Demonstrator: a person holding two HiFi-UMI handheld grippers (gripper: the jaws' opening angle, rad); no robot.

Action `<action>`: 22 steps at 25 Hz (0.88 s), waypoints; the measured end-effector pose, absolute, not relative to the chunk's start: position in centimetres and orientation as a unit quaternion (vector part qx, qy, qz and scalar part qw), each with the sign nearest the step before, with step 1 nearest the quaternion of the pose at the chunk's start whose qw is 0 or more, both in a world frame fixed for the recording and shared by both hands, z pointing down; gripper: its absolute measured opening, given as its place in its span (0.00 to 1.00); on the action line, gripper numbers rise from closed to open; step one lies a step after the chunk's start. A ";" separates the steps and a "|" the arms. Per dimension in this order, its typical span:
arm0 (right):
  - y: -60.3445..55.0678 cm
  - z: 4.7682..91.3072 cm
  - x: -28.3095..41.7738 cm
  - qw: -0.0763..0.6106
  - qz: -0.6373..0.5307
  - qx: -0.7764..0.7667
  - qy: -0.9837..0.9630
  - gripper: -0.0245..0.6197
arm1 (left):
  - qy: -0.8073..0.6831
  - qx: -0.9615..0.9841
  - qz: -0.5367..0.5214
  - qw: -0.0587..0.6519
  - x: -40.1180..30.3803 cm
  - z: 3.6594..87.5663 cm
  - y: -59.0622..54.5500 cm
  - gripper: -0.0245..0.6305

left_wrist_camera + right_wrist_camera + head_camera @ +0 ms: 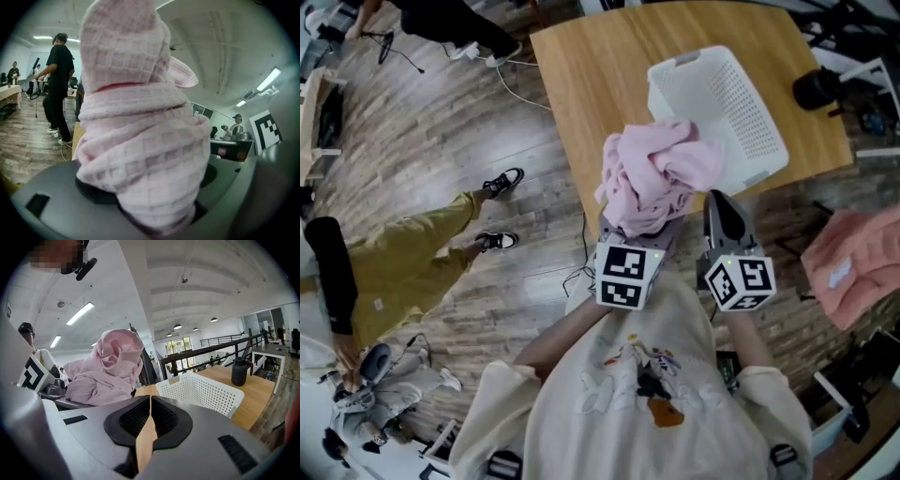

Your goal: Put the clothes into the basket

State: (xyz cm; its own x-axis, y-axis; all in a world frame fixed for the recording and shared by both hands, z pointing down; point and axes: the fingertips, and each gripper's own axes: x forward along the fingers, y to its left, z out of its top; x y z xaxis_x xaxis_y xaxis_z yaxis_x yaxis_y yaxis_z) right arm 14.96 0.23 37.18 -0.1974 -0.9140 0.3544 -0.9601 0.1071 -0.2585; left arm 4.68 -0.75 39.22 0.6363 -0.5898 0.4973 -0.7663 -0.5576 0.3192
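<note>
A bundled pink waffle-knit garment (656, 173) hangs over the near edge of the wooden table (600, 84). My left gripper (642, 230) is shut on it, and the cloth (140, 126) fills the space between its jaws and hides the fingertips. The white perforated basket (731, 103) stands on the table just beyond and to the right of the garment. My right gripper (724, 211) hovers beside the left one, shut with nothing between its pads (150, 401). From there the garment (110, 369) appears to the left and the basket (206, 392) ahead.
A black jug (817, 89) stands at the table's far right corner. Another pink cloth (858, 262) lies off the table to the right. A person in olive trousers (412, 262) stands on the wooden floor at the left, near cables.
</note>
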 end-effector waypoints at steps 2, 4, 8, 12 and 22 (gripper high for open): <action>-0.7 37.4 14.8 0.058 0.222 0.632 -0.740 0.08 | -0.381 0.868 0.170 0.270 4.7 39.4 -1.6 0.65; -1.8 37.4 14.7 0.059 0.222 0.633 -0.739 0.08 | -0.374 0.870 0.172 0.272 4.7 39.5 -2.5 0.65; -3.4 37.0 14.6 0.066 0.220 0.628 -0.744 0.08 | -0.369 0.868 0.176 0.282 5.0 39.7 -3.7 0.65; -4.6 36.6 15.4 0.069 0.215 0.613 -0.757 0.08 | -0.375 0.863 0.171 0.292 6.2 39.3 -4.3 0.65; -7.5 35.9 19.2 0.077 0.215 0.571 -0.788 0.08 | -0.394 0.846 0.134 0.333 11.9 38.1 -5.9 0.65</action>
State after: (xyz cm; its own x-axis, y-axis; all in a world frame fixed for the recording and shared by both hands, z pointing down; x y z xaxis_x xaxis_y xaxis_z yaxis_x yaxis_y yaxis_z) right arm 19.24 -7.47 35.89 -0.3351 -0.8676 0.3675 -0.9339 0.2543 -0.2513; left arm 11.92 -5.94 38.06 0.6542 -0.5769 0.4891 -0.7555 -0.4685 0.4579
